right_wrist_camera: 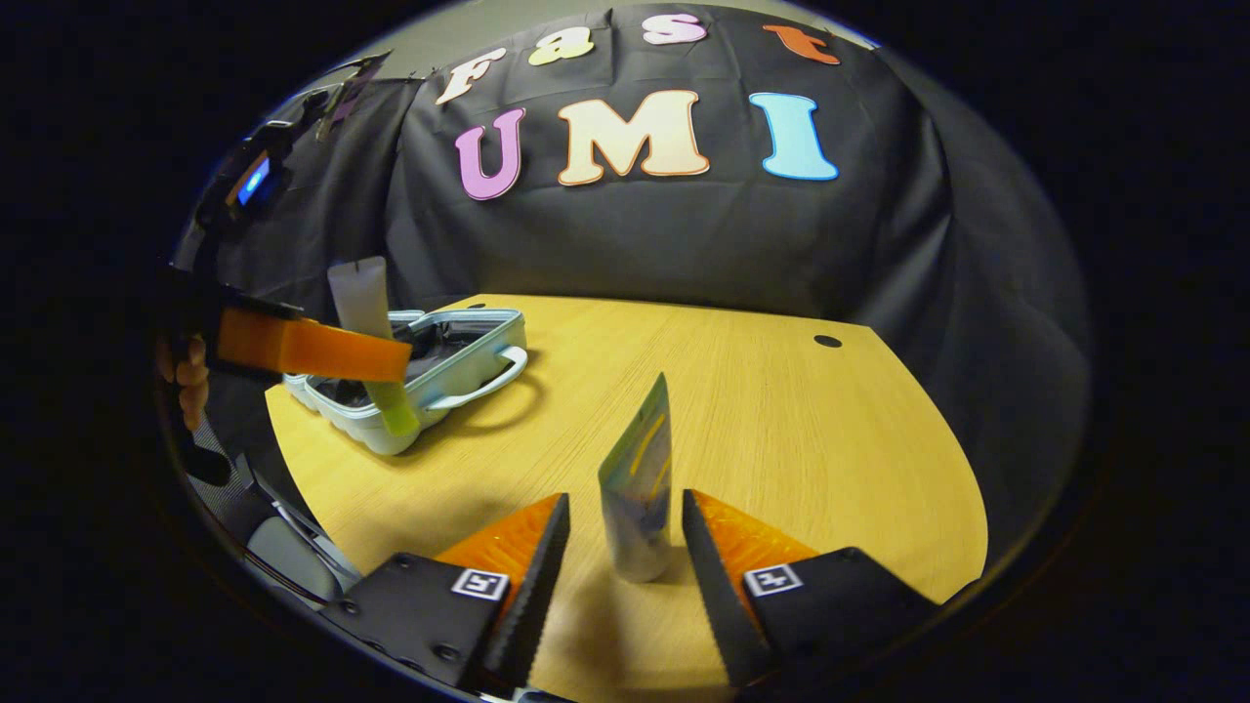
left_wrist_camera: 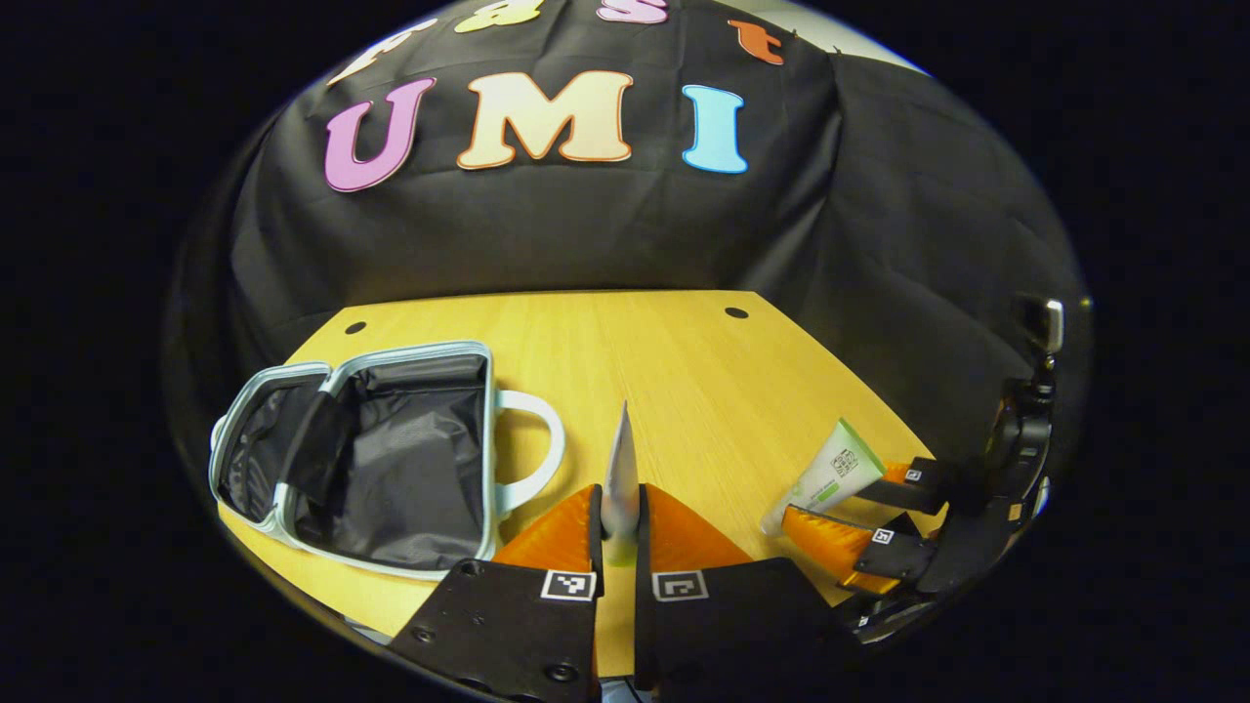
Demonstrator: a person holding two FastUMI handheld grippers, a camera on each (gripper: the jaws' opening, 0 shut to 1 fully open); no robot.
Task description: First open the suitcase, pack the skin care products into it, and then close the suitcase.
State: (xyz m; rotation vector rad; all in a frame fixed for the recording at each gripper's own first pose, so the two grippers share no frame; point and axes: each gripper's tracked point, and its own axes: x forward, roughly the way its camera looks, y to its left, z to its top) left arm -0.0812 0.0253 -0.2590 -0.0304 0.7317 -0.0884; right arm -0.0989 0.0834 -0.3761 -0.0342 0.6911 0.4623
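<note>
The left gripper is clamped on a pale tube, held upright between its fingers, with the open suitcase ahead and to its left on the table. The tube is best carried over the lined compartment and lowered inside before release. The right gripper is spread around a second tube, which stands between its fingers with gaps at both sides; it should be centred before closing. Counted: 2 tubes, 1 suitcase, 2 grippers.
</note>
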